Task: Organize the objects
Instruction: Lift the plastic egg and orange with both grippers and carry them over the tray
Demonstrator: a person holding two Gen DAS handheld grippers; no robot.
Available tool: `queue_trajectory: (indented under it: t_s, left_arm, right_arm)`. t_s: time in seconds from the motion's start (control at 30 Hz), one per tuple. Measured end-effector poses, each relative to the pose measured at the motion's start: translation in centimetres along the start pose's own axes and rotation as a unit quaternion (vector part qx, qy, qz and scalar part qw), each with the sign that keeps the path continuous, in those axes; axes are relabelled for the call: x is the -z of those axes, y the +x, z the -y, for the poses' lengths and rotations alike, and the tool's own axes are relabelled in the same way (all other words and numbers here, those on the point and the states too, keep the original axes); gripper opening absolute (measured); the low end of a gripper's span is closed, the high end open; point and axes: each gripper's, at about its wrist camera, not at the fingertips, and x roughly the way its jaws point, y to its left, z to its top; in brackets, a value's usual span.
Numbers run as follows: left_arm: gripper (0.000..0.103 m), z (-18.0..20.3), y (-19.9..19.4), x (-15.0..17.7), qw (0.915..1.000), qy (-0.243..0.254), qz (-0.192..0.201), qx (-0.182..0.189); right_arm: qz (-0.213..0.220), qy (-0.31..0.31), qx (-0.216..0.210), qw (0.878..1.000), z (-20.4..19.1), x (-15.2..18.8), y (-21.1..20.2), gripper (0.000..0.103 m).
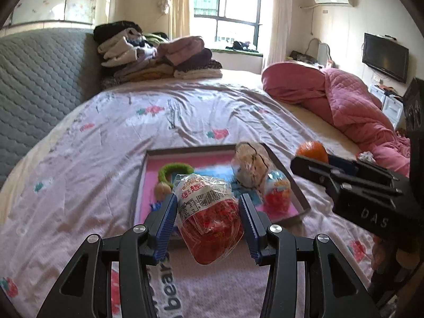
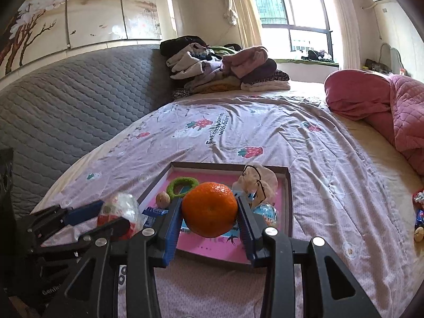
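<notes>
Evidently both items are being carried to the tray (image 2: 288,201), a shallow pink-floored box w/ a grey rim lying on the bedsheet (image 2: 265,122), since that is where things are already gathered: a green ring (image 2: 182,184), a small nut-like ball (image 2: 162,199), a tied clear bag (image 2: 258,182) and a blue-and-orange wrapped sweet (image 1: 278,189).

The left gripper (image 1: 208,212) is closed on a snack packet (image 1: 209,212): clear wrapper, red contents, label facing up. The blue pads are pressed to its sides at approx. 9 and 3 o'clock, so the soft pack is held across its width and probably won't fold. It hangs over the tray's near edge, at roughly 6 o'clock of the tray in the left wrist view.

The right gripper (image 2: 209,212) is clamped on an orange (image 2: 209,209), pads again at 9 and 3 o'clock across its widest part; a round fruit is best pinched there, otherwise it could squirt out. It is held above the tray's near half.

Both tools are pitched forward and down toward the tray, side by side, w/ the left one seen at 8 o'clock in the right wrist view and the right one at 3 o'clock in the left view. More small items (image 2: 418,212) lie loose at the sheet's edge, at 3 o'clock, well apart from the tray. Neither held item is set down yet.
</notes>
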Motion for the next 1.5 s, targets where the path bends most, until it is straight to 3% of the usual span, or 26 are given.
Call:
queue_trajectory:
  t_s: [0.57,1.5]
  left_arm:
    - [0.049,-1.4,2.0,-3.6,0.9998,-0.006,0.017,-0.011]
    - [0.049,-1.7,7.9,-5.4,0.9998,-0.003,0.000,-0.017]
  right_arm:
    - [-0.007,-0.004,0.010,1.000,0.5,-1.4,1.9,0.041]
    - [-0.032,-0.037,0.031,0.998,0.3,-2.5,6.8,0.041]
